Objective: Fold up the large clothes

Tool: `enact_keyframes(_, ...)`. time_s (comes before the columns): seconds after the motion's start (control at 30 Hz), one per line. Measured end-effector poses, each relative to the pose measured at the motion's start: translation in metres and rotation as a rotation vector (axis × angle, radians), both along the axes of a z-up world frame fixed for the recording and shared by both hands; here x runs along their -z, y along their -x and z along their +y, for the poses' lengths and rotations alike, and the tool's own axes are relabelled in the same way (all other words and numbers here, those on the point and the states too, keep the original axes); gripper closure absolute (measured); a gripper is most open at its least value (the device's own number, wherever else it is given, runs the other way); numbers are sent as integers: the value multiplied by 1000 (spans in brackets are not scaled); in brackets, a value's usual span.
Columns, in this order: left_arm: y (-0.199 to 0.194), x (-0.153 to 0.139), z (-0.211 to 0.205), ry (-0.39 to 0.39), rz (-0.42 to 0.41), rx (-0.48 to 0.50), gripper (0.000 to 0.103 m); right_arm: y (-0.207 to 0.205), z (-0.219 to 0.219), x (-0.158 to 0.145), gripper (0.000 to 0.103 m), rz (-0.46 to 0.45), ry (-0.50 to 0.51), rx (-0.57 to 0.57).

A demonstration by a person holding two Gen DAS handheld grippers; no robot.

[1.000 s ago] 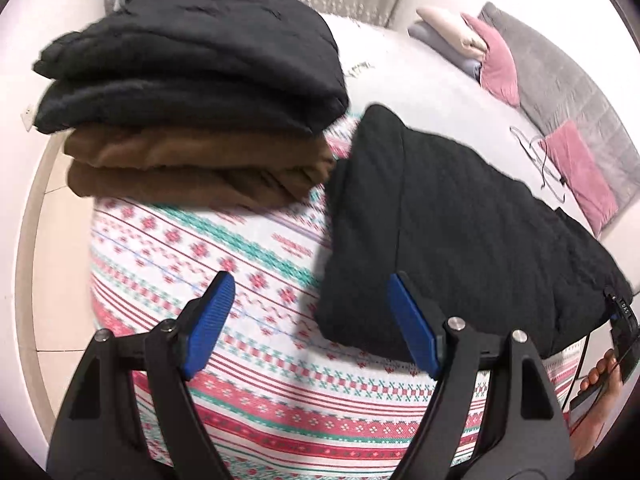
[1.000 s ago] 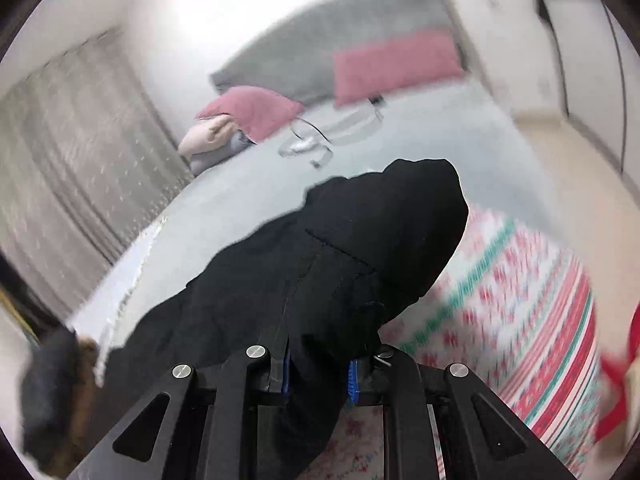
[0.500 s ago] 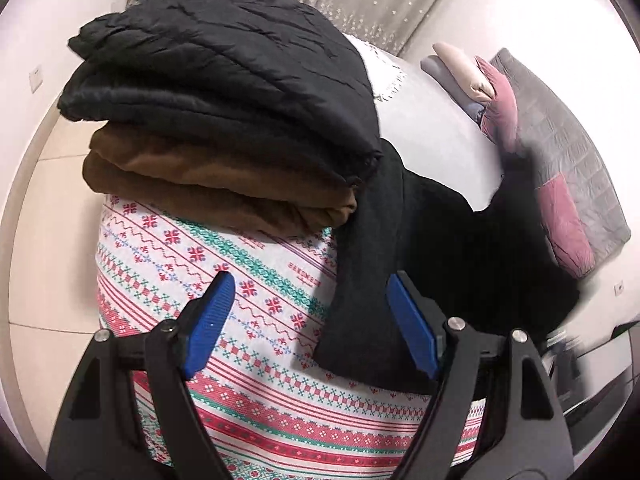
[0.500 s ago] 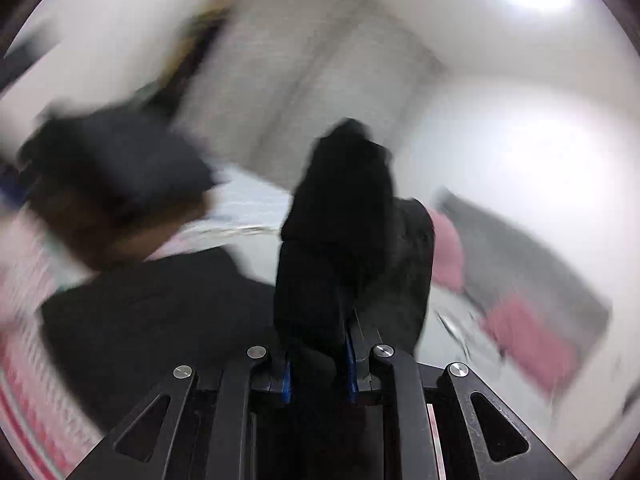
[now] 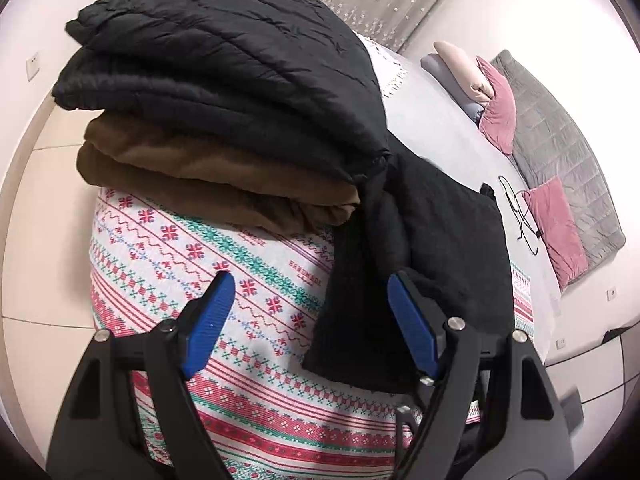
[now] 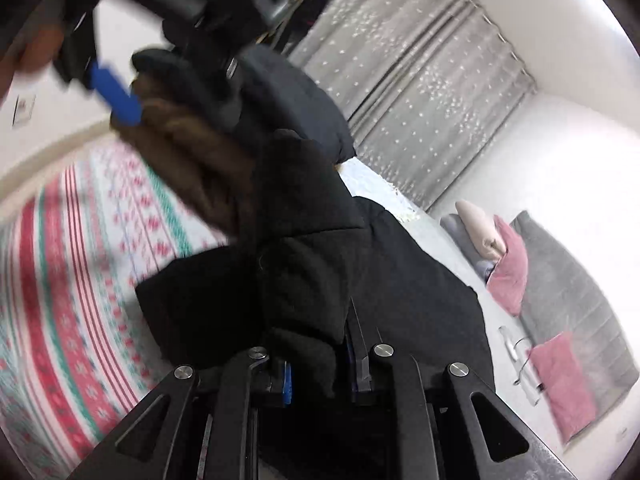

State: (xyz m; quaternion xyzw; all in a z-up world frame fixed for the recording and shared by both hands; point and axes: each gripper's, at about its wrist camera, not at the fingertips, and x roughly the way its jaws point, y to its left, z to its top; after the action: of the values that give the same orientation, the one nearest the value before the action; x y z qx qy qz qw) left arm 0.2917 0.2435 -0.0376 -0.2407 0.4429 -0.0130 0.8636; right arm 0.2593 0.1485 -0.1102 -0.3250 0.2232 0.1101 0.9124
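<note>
A black quilted garment (image 5: pixel 424 240) lies folded on the patterned cloth (image 5: pixel 240 280) in the left wrist view. My left gripper (image 5: pixel 310 320) hovers open over its left edge, with nothing between the blue pads. In the right wrist view my right gripper (image 6: pixel 320 372) is shut on a bunched edge of the black garment (image 6: pixel 320 272), held above the rest of it. A blue pad (image 6: pixel 114 92) of the left gripper shows blurred at the upper left. Behind stands a stack: a black puffy jacket (image 5: pixel 224 60) on a brown garment (image 5: pixel 200 176).
The grey bed (image 5: pixel 440 120) stretches beyond, with pink pillows (image 5: pixel 496 112), a grey blanket (image 5: pixel 560 152) and a thin black cable (image 5: pixel 524 216). Curtains (image 6: pixel 420 80) hang at the back. Pale floor (image 5: pixel 44 220) lies left of the patterned cloth.
My right gripper swung the black garment's edge across toward the stack, so the garment now lies narrower and doubled. The left gripper rolled slightly and edged closer to the stack, still open.
</note>
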Motion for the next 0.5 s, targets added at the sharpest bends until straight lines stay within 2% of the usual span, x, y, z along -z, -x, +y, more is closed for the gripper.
enact_keyframes(0.07,-1,0,-1,-6,2,3,24,-15,6,11,84,87,-28,27)
enact_keyframes(0.1,-1,0,-1,-5,3,2,24,-20,10,20,83,100,-15,33)
enact_keyframes(0.2,0,1,6,15,6,-15,24,-20,10,28,75,71,28,45)
enact_keyframes(0.3,2,1,13,32,3,-25,24,-14,-2,13,67,138,-35,49)
enact_keyframes(0.33,3,0,14,35,0,-27,24,-10,-8,4,60,179,-89,25)
enact_keyframes(0.4,4,-2,12,38,-12,-22,24,3,-28,-18,41,254,-213,-50)
enact_keyframes(0.5,5,-7,0,22,-43,6,24,24,-47,-36,36,257,-247,-74)
